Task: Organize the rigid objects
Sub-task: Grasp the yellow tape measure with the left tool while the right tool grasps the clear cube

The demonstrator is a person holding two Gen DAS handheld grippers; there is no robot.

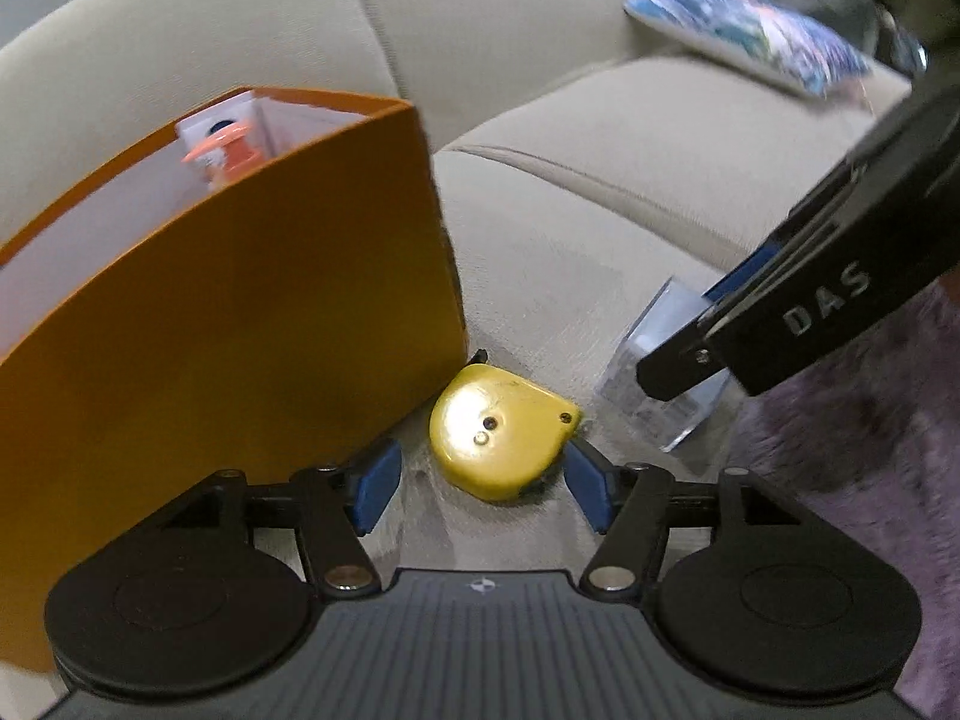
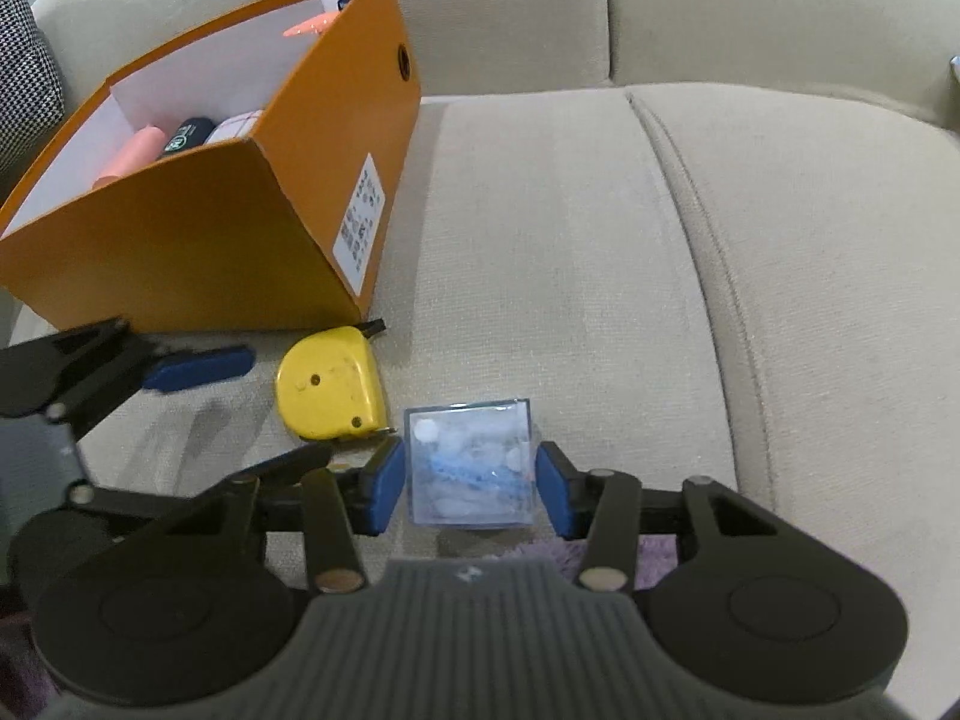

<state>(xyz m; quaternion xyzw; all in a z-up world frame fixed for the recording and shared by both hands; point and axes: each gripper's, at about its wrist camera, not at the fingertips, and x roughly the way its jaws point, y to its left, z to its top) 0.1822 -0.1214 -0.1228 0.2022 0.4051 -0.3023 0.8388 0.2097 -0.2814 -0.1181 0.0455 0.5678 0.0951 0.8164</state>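
Note:
A yellow tape measure (image 1: 501, 441) lies on the beige sofa seat beside the orange box (image 1: 240, 312). My left gripper (image 1: 480, 480) is open, its blue pads on either side of the tape measure, the right one at its edge. A clear plastic cube (image 2: 468, 468) with blue and white contents sits between the blue pads of my right gripper (image 2: 471, 483); its jaws are open around the cube with small gaps. The tape measure (image 2: 330, 384) and the left gripper's finger (image 2: 198, 366) also show in the right wrist view. The cube (image 1: 654, 372) and right gripper arm (image 1: 810, 276) show in the left wrist view.
The orange box (image 2: 198, 240) holds pink, black and white items. A blue patterned cushion (image 1: 750, 36) lies at the sofa's back. A purple fluffy fabric (image 1: 870, 450) lies at the seat's front. A checkered cushion (image 2: 24, 78) is at the left.

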